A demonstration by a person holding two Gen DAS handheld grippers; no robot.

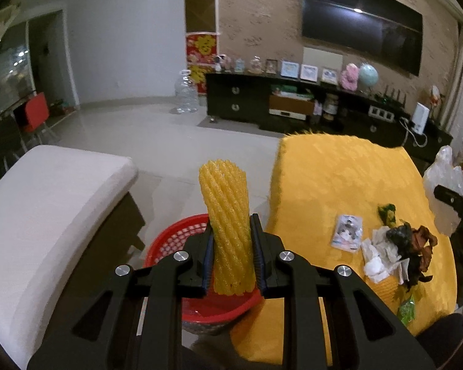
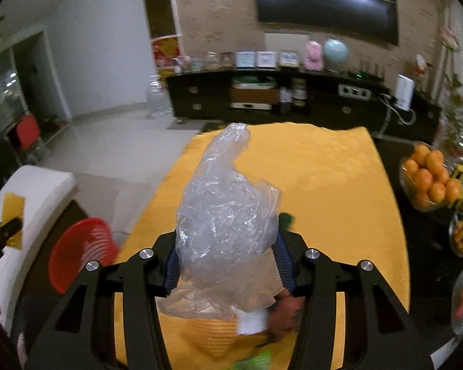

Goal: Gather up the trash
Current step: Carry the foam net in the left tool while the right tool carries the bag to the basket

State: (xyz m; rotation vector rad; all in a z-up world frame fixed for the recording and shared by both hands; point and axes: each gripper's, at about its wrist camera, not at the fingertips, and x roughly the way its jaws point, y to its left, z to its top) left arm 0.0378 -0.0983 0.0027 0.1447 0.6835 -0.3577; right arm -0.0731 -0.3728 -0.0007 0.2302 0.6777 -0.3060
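The left hand-held gripper (image 1: 231,246) is clamped tight on a yellow ribbed foam-net sleeve (image 1: 227,225), which stands upright between the jaws, directly above the round red plastic slotted basket (image 1: 173,240) that sits on the floor between the white cushioned seat (image 1: 46,203) and the yellow-covered bench (image 1: 348,178). The right hand-held gripper (image 2: 227,262) holds a crumpled clear plastic bag (image 2: 225,215) at a moderate opening, the bag bulging up and forward out of the jaws, over the yellow cover with the red basket well off to its left and lower.

The step in hand looks like carrying both pieces to the basket and dropping them in. The foam sleeve seems close to release: it should be let go only when its lower end is inside the rim, since it is light and springy and may bounce or roll out. The bag is flimsy and can cling to the pads, so the right hand would do well to come over the basket mouth, point downward and open wide, with a small shake if it sticks. Taking turns avoids the two tools colliding over a narrow opening.

More rubbish waits on the bench: white crumpled tissue (image 1: 376,256), dark dried peel scraps (image 1: 413,243) and a small printed wrapper (image 1: 347,232)
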